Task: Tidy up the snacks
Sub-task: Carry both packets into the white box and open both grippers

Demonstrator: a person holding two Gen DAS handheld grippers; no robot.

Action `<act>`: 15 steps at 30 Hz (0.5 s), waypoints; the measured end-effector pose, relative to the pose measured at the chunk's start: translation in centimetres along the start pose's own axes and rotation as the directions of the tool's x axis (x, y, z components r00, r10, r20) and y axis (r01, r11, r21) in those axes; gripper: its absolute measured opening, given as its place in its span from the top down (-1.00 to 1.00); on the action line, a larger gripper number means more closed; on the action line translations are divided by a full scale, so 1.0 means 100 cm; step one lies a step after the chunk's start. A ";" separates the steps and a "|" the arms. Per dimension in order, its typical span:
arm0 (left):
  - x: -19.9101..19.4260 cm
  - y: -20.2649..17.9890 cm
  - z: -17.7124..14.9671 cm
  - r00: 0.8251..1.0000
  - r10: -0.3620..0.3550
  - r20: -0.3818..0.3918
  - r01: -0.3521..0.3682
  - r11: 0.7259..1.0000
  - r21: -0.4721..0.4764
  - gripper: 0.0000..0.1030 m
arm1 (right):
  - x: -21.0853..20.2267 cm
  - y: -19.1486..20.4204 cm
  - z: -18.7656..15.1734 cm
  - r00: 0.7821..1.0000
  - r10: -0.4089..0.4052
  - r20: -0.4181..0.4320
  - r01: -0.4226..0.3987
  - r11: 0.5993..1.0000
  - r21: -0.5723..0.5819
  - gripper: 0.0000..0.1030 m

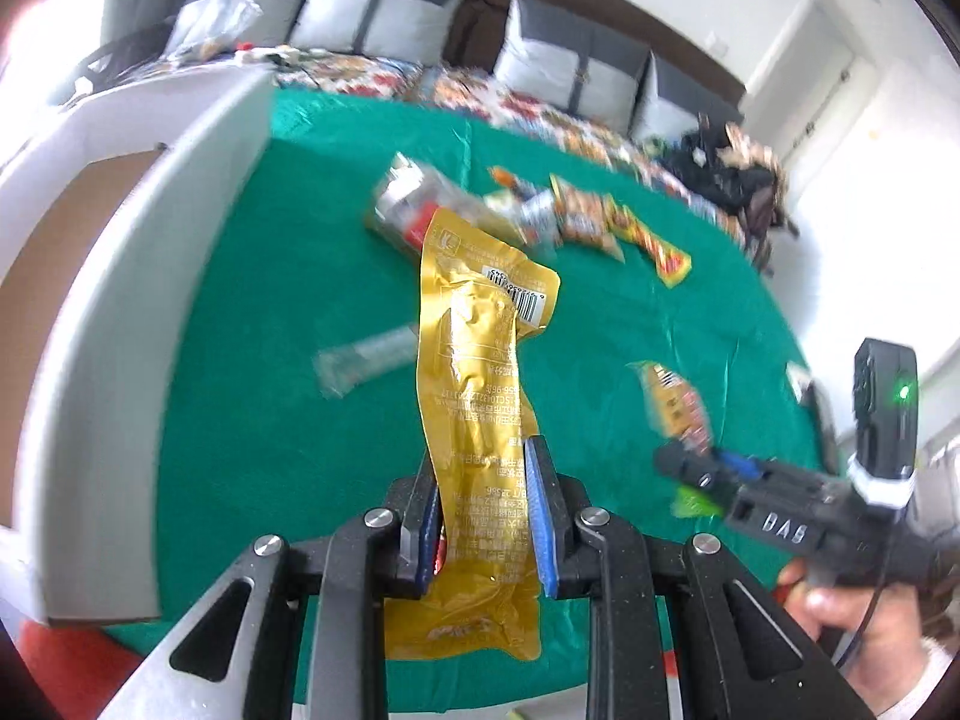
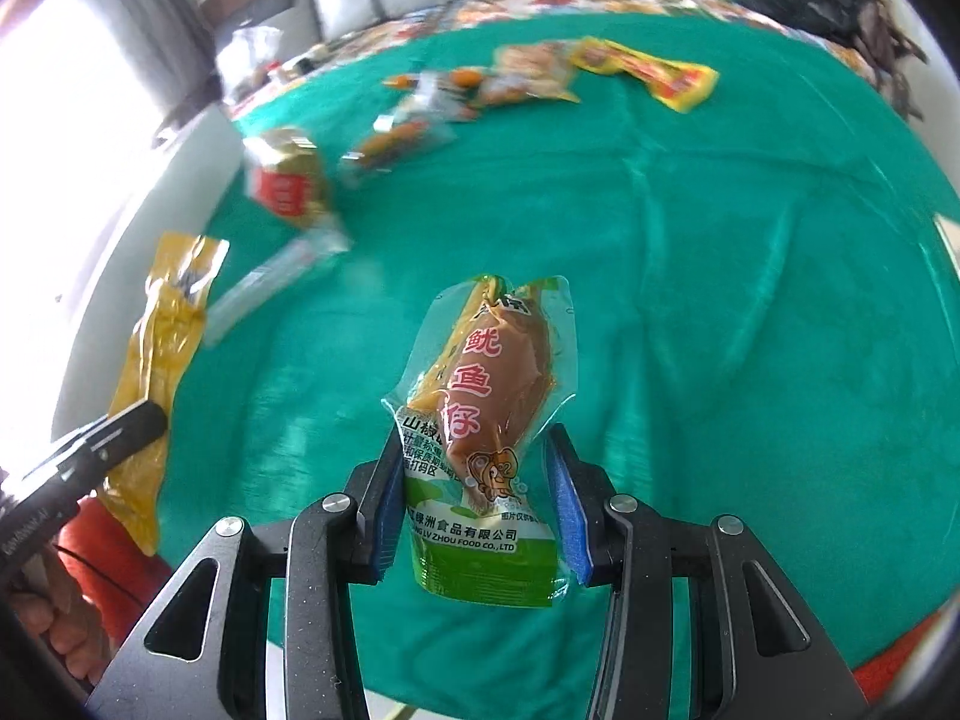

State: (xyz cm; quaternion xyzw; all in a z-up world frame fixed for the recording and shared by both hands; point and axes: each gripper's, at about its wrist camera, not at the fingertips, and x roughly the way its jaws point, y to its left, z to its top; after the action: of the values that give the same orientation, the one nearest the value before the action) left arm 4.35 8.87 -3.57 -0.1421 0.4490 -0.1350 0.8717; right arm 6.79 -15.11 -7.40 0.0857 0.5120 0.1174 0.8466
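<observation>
At the far left stands a white cardboard box (image 1: 150, 300) with a brown inner floor, its long wall running beside a table covered in green cloth (image 1: 630, 330).

Next comes the left gripper (image 1: 483, 516). Its blue-padded fingers are clamped on a long gold foil snack packet (image 1: 474, 372), which sticks out ahead of them above the cloth, barcode side showing. Just left of that packet, a clear wrapped snack stick (image 1: 366, 360) lies flat on the cloth.

Farther back, near the middle of the table, a loose row of snacks lies blurred: a silver and red packet (image 1: 402, 204) at its left end, then some small orange packets (image 1: 576, 216), then a yellow and red packet (image 1: 660, 249) at its right end.

To the right, the right gripper (image 2: 477, 498) holds a squid snack pouch (image 2: 492, 420), clear plastic with a green base and red Chinese lettering. Its blue pads (image 2: 567, 516) press the pouch from both sides, and the pouch hangs above bare cloth. A hand (image 1: 864, 618) grips this tool's handle.

Behind the table runs a sofa with grey cushions (image 1: 558, 69) and a patterned cover.
</observation>
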 end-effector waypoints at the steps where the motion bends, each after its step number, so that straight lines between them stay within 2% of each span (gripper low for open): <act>1: -0.012 0.011 0.008 1.000 0.004 0.022 -0.004 1.000 -0.023 0.53 | -0.002 0.022 0.009 1.000 0.029 0.006 -0.028 0.999 -0.039 0.12; 5: -0.069 0.069 0.039 0.990 0.079 0.118 -0.065 0.991 -0.117 0.53 | -0.014 0.109 0.042 0.988 0.154 0.030 -0.146 0.973 -0.180 0.12; 8: -0.105 0.121 0.052 0.968 0.194 0.159 -0.164 0.969 -0.183 0.53 | -0.025 0.187 0.062 0.962 0.270 0.034 -0.249 0.924 -0.288 0.12; 12: -0.125 0.191 0.049 0.936 0.328 0.125 -0.285 0.918 -0.274 0.53 | -0.024 0.274 0.071 0.924 0.382 -0.019 -0.360 0.851 -0.383 0.11; 15: -0.124 0.224 0.036 0.914 0.400 0.073 -0.363 0.884 -0.295 0.53 | -0.007 0.324 0.068 0.916 0.398 -0.054 -0.380 0.814 -0.439 0.11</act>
State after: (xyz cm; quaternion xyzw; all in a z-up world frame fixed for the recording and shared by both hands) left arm 2.75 34.50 -0.65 -0.1791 0.4238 0.1129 0.8806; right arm 8.91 15.58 4.97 -0.0031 0.4264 0.3988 0.8119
